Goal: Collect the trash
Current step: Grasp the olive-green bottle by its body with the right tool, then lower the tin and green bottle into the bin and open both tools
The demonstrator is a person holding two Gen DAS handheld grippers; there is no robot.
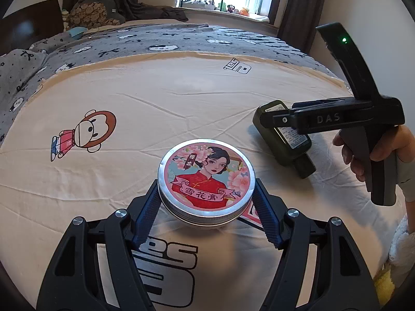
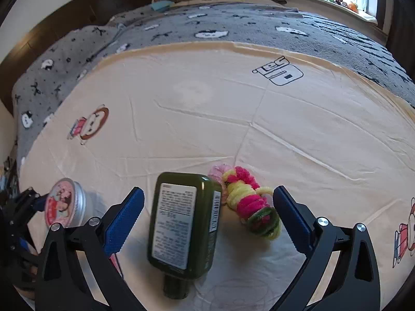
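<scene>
Nearest the lens, the left claw (image 1: pixel 206 194) pinches a round tin (image 1: pixel 206 178) with a picture lid, its blue pads pressed to either side of the rim; whether the tin is lifted or resting on the cream bed sheet (image 1: pixel 181 103) is hard to tell. The right claw (image 2: pixel 208 215) stands spread wide with nothing gripped: a dark green bottle (image 2: pixel 184 223) lies flat between its pads, touching neither, cap pointing back toward the claw. Just beyond the right pad, touching the bottle's far corner, lies a bundle of pink, yellow and green hair ties (image 2: pixel 249 202). If the right claw closes from here, its right pad would probably sweep the hair ties in with the bottle, giving a soft, uneven grip that could let the smooth bottle twist or slip. The left claw holds the tin only by its curved edge, so a tilt might roll it free. No bin or bag shows in either view, so where the trash goes cannot be told. The bottle's label print is too blurred to read, and a red printed card (image 1: pixel 253 215) under the tin is mostly hidden.
</scene>
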